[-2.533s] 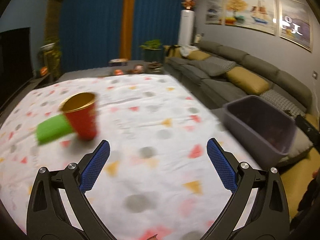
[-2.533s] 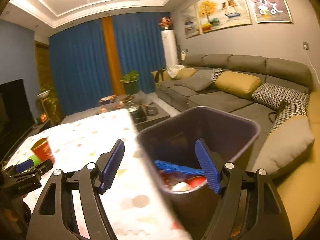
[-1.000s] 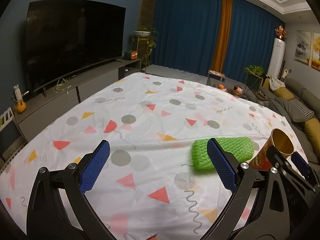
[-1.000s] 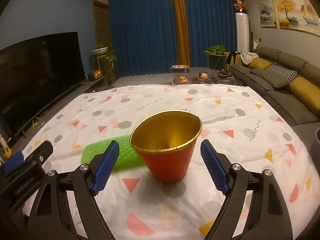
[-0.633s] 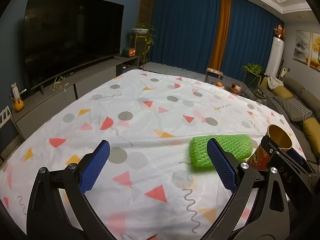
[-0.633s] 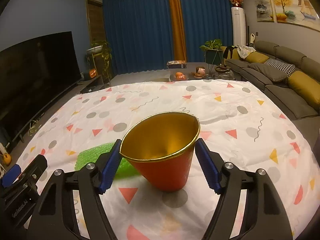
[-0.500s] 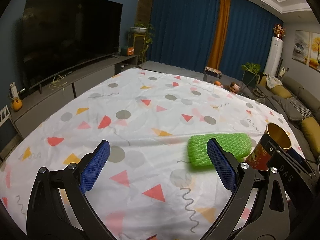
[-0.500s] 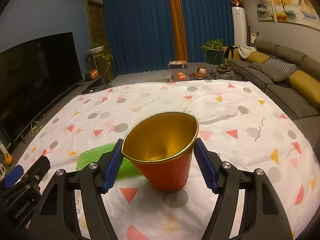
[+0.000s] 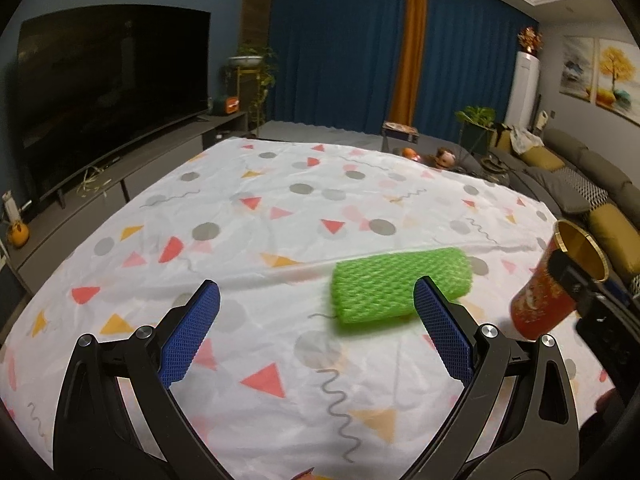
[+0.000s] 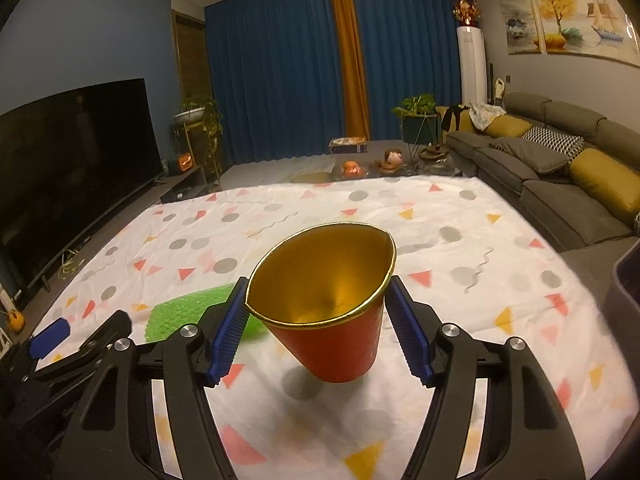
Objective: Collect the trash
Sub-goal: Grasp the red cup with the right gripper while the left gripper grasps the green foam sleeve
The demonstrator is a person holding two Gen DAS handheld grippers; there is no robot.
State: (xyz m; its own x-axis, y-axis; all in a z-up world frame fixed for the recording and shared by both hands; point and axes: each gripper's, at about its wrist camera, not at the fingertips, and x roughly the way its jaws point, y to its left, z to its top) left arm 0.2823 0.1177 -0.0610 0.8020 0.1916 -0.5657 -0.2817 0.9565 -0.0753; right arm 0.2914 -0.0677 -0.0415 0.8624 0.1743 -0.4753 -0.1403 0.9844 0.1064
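While the right tongs (image 10: 316,328) pinch the red cup (image 10: 326,312) above the counter (image 10: 460,248), the left tongs (image 9: 316,328) gape wide, green foam net (image 9: 400,284) at their one o'clock.

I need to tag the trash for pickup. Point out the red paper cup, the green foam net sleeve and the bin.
red paper cup (image 10: 340,344): right wrist view, red outer wall.
green foam net sleeve (image 9: 396,284): left wrist view, middle of its mesh.
bin (image 10: 628,280): right wrist view, dark rim at right edge.
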